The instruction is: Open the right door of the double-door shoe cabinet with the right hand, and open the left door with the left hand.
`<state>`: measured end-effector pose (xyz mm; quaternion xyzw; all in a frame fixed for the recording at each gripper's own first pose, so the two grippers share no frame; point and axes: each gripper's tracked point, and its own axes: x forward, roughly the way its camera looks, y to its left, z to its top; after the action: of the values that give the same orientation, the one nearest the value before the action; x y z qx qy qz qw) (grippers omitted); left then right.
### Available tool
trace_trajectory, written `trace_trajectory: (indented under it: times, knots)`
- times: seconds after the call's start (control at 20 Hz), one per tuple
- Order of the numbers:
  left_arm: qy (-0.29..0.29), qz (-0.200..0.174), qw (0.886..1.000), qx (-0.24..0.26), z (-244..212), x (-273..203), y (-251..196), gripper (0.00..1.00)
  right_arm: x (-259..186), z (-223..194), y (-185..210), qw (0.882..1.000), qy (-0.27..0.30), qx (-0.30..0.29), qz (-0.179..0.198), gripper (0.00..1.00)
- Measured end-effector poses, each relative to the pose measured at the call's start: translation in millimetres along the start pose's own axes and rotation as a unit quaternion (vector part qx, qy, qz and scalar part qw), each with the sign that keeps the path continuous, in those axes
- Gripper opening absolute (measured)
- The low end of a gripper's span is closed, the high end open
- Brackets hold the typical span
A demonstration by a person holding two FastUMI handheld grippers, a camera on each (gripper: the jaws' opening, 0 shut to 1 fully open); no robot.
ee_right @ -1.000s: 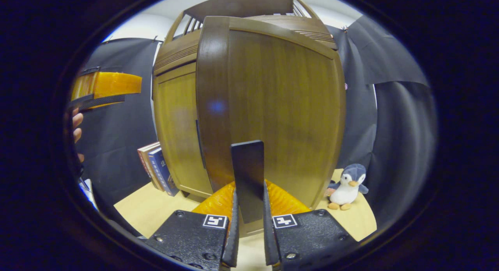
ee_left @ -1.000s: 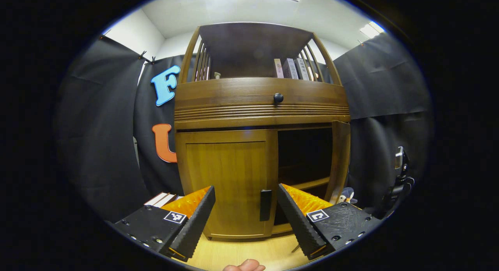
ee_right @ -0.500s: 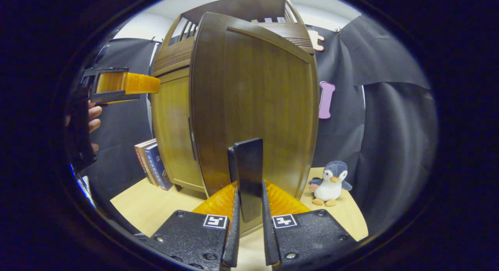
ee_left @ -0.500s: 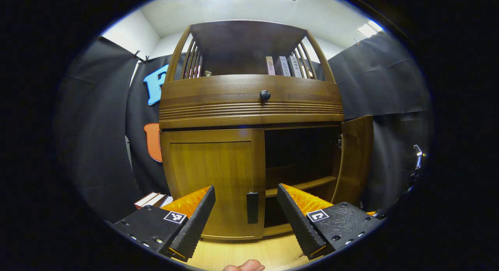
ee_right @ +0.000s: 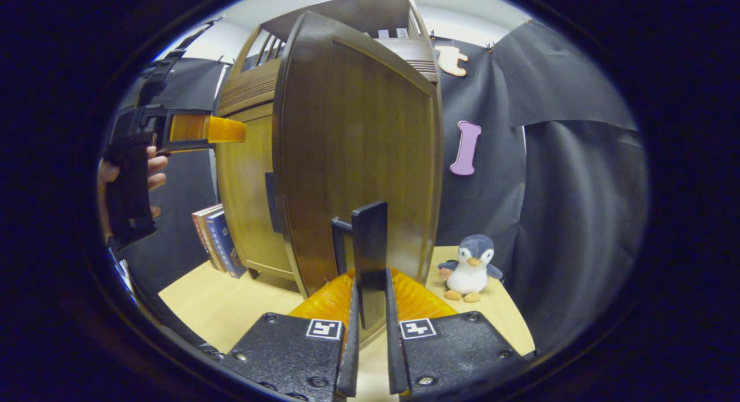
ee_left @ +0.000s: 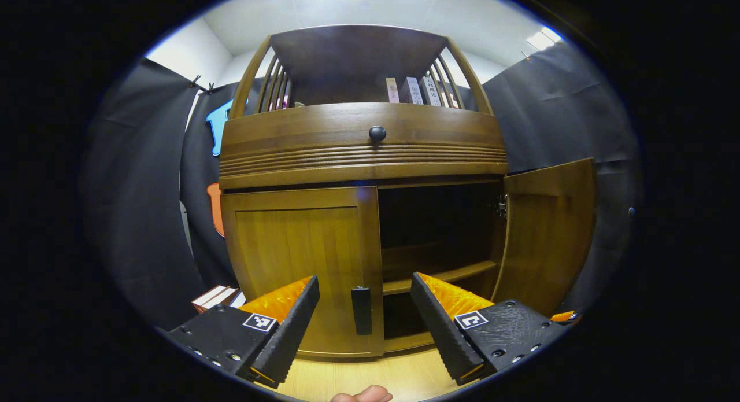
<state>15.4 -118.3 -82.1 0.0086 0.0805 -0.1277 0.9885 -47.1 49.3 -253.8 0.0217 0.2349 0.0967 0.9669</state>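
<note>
Shoe cabinet [ee_left: 364,147]: a dark wooden cabinet stands on a pale wood desk [ee_left: 358,376], seen head-on in the left gripper view, with a round black knob [ee_left: 377,133] on its upper band and books [ee_left: 413,91] on the top shelf.

Right door [ee_left: 549,228]: swung wide on its hinge in the left gripper view, baring a dark interior and an inner shelf [ee_left: 442,272]; in the right gripper view its outer face [ee_right: 358,147] looms close.

Right tool [ee_right: 370,332]: clenched on the right door's black handle [ee_right: 370,257], both fingers pressing its flat bar.

Left door [ee_left: 300,263]: closed, its black handle [ee_left: 362,310] standing upright near the centre edge.

Left tool [ee_left: 364,315]: released, fingers spread wide to either side of the left door's handle and apart from it; the right gripper view catches it from the side [ee_right: 228,130], held in a hand [ee_right: 130,170] short of the cabinet front.

Right gripper view extras: a toy penguin [ee_right: 469,269] sits on the desk beside the open door, and books [ee_right: 217,240] lean by the cabinet's left side, where the left gripper view catches their top edges [ee_left: 217,297].
</note>
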Motion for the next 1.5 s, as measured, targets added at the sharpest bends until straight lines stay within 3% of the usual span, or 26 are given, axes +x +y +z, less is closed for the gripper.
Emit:
trace_trajectory:
  times: [0.35, 0.65, 0.85, 0.9, 1.1, 1.25, 1.3, 1.4, 1.5]
  knots:
    - [0.003, 0.000, 1.000, -0.003, -30, 23, -11, 0.95, -3, 6, -10, 0.999, -0.002, -0.003, -0.033, 0.18]
    - [0.035, -0.020, 0.999, -0.013, -65, 52, -25, 0.96, -9, 14, -13, 0.997, 0.012, 0.028, -0.072, 0.16]
    - [0.056, -0.021, 0.998, -0.026, -86, 65, -25, 0.96, -8, 12, -17, 0.994, 0.022, 0.055, -0.096, 0.11]
    - [0.061, -0.021, 0.998, -0.027, -90, 69, -25, 0.96, -9, 13, -20, 0.992, 0.022, 0.059, -0.106, 0.05]
    - [0.072, -0.022, 0.997, -0.032, -104, 86, -25, 0.96, -12, 13, -31, 0.987, 0.016, 0.079, -0.139, 0.11]
    - [0.084, -0.033, 0.995, -0.035, -115, 97, -31, 1.00, -12, 16, -25, 0.987, 0.011, 0.092, -0.133, 0.11]
    - [0.080, -0.033, 0.996, -0.025, -116, 102, -29, 0.91, -13, 17, -25, 0.987, 0.008, 0.086, -0.132, 0.11]
    - [0.079, -0.027, 0.996, -0.015, -123, 110, -24, 0.91, -13, 18, -34, 0.988, 0.002, 0.075, -0.138, 0.05]
    - [0.071, -0.014, 0.997, -0.003, -125, 111, -16, 0.84, -15, 12, -38, 0.987, 0.013, 0.071, -0.147, 0.11]
